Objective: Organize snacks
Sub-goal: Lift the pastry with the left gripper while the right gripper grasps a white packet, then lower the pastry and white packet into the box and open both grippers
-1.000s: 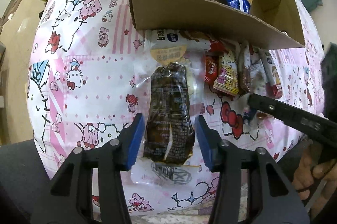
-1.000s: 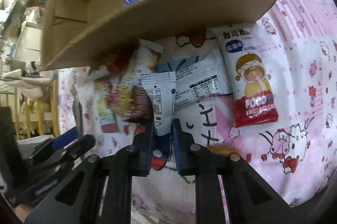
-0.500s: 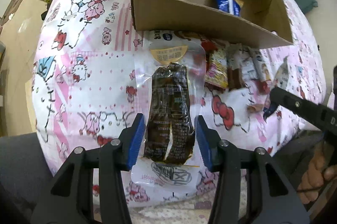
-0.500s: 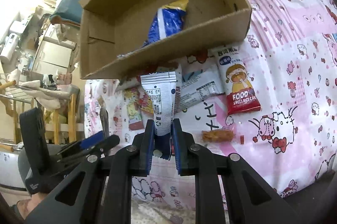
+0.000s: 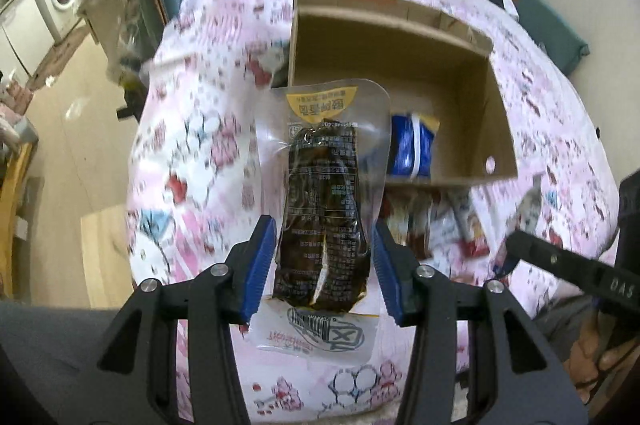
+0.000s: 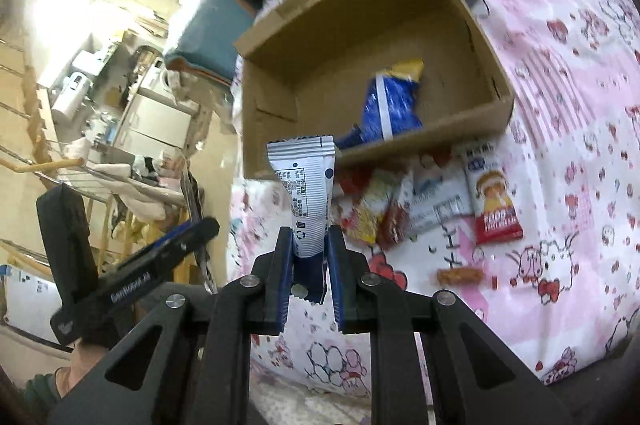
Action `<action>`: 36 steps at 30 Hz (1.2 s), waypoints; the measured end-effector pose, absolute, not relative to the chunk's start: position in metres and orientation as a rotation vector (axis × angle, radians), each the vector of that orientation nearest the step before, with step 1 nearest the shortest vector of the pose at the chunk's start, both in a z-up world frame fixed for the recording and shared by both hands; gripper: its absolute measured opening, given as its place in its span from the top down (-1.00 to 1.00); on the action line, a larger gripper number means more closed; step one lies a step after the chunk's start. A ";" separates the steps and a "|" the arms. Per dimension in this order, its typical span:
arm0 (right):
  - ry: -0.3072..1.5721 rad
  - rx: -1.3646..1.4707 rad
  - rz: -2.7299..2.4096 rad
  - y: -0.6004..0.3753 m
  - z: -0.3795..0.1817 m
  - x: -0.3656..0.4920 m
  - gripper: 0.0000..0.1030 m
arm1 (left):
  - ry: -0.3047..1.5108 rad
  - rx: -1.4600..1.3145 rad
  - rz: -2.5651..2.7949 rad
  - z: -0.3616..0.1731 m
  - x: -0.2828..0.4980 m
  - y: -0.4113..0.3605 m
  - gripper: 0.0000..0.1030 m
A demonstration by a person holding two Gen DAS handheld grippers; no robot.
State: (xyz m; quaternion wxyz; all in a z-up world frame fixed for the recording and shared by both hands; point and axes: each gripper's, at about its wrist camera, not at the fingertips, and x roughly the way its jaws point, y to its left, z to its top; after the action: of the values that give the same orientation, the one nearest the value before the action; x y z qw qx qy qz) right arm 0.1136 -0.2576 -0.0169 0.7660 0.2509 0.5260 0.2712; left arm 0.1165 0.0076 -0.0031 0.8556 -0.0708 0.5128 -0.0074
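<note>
Snacks are on their way to the cardboard box (image 5: 400,65) that sits on the pink cartoon-print cloth (image 5: 192,145), and two of them are in the air right now. The left claw (image 5: 324,261) is clenched on a clear vacuum pouch (image 5: 324,217) with a dark filling and a yellow label at its far end; its blue pads press the pouch's sides, and the pack hangs in front of the box's near wall. The right claw (image 6: 311,265) is pinched tight on the tail of a slim silver-white sachet (image 6: 306,193), which stands up between its fingers just short of the same wall. Inside the box lies one blue and white packet (image 6: 390,105), and the floor around it is bare. A loose row of other wrappers (image 6: 400,209) waits on the cloth against the outside of the box, with a red and white bar (image 6: 494,197) at one end and a small orange piece (image 6: 458,275) nearer the camera. To my eye this is the carrying step, both packs lifted and not yet over the rim. Next, each claw must travel forward past the near wall, dip a little and release over bare cardboard, minding that the two arms do not cross.
</note>
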 end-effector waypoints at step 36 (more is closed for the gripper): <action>1.063 0.544 0.391 -0.302 -0.035 0.221 0.65 | 0.987 -0.104 -0.047 -0.031 0.255 -0.027 0.14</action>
State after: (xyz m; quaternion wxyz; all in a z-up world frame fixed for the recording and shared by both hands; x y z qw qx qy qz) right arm 0.2207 -0.3017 -0.0348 0.8091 0.2544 0.4972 0.1830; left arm 0.2546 -0.0271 -0.0315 0.8791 -0.0498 0.4735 -0.0228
